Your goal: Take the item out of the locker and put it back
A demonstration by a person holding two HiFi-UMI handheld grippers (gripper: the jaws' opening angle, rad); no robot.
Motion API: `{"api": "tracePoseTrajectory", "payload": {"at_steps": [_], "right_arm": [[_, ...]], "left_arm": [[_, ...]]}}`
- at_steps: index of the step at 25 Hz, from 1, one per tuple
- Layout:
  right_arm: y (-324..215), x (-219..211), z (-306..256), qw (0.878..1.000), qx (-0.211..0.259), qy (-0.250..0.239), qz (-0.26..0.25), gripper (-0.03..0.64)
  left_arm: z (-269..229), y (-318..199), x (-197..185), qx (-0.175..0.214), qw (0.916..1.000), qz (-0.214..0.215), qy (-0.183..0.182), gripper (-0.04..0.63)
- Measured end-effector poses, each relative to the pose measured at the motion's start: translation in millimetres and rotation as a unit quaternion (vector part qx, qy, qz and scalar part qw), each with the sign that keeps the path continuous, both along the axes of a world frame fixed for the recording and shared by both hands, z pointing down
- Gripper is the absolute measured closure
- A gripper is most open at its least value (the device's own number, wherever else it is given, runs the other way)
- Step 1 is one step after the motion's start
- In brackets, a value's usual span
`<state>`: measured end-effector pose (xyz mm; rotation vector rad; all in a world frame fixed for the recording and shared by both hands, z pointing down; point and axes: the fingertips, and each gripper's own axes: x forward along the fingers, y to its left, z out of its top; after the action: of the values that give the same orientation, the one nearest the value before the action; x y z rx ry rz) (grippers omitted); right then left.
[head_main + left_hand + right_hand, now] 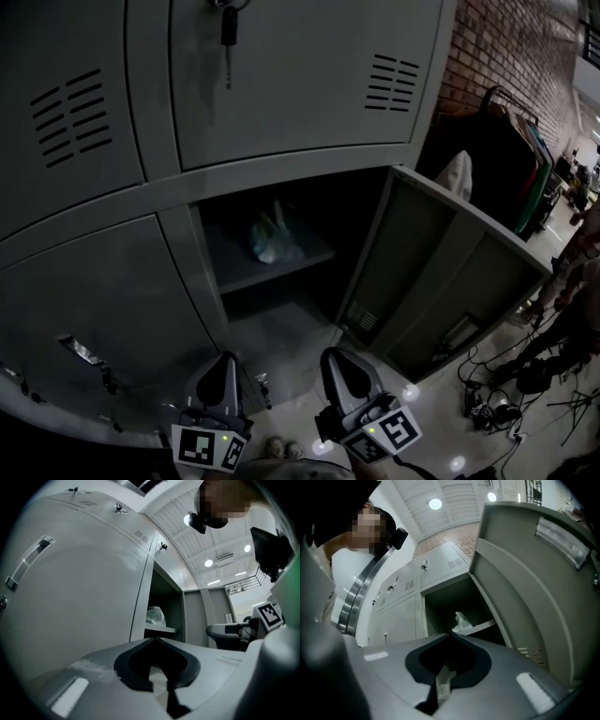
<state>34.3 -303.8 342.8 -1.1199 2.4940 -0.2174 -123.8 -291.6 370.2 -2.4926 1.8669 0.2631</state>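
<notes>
Two hand-held grippers sit low in the head view, side by side and pointed at an open locker. The left hand-held gripper (pixel 223 366) has its jaws clenched tip to tip with nothing between them. The right hand-held gripper (pixel 339 364) is clenched the same way and is also empty. Both hang well apart from the locker's opening, which looks like a resting pose in front of it and not a reach.

Beyond them is the open compartment (pixel 281 309), dark inside, with one shelf (pixel 239 272) across it. One pale, crumpled plastic bag (pixel 272 236) rests on that shelf, toward its middle, touched by neither gripper. This is the item to be taken out and put back. Whether that round trip is done or not yet begun cannot be told from here.

One door (pixel 441 272) is swung wide to the right, probably to leave the opening clear for both grippers. Three closed doors show around the opening. One key (pixel 228 33) hangs in the lock of the upper door (pixel 300 84).
</notes>
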Motion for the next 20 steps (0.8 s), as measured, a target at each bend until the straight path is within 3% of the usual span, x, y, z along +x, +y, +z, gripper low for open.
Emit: {"api": "tracePoseTrajectory", "payload": {"at_steps": [11,20], "right_arm": [[24,10,17,0.999,-0.031,-0.002,-0.028,0.615],[95,18,22,1.000,-0.025,0.005,0.004,0.615]], "left_arm": [[13,28,6,-0.018,0.9997,-0.019,-0.001,0.591],[31,92,25,-0.021,0.9992,0.028,0.018,0.591]]}}
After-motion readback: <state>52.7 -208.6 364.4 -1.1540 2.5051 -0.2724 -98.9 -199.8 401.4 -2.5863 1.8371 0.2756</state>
